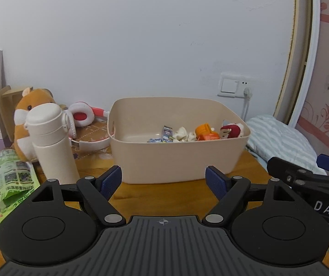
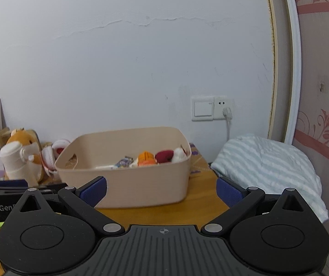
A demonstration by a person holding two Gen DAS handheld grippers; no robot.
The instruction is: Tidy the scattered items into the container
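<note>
**Work Surface, Markings and Item Count**

Surface: an orange-brown wooden table top (image 1: 245, 168) set against a pale plastered wall (image 1: 141, 46) showing a crack line. The wall carries one white switch-and-socket plate (image 1: 234, 85) with one white plug inserted. At the right lies one blue-and-white striped pillow (image 2: 268, 161) before a pink floral-patterned panel (image 2: 325, 92).

Container: one beige plastic tub (image 1: 176, 158) with a cut-out handle, at table centre. Inside, toward its right end: one orange toy (image 1: 205, 132), one red-and-white plush (image 1: 231, 130), one crumpled white item (image 1: 184, 135), and printed wrappers (image 1: 164, 135) whose count cannot be told.

Left of the tub: one cream insulated bottle (image 1: 52, 142), upright; one orange-and-white hamster plush (image 1: 26, 115) behind it; one red-and-white headphone set (image 1: 84, 115); one green printed packet (image 1: 8, 179), text illegible.

Markings: "DAS" on the right gripper (image 2: 162, 189) body; "Gen" on the left gripper (image 1: 163, 181) body.

Both grippers: fingers spread, nothing between them, near side of the tub.
</note>
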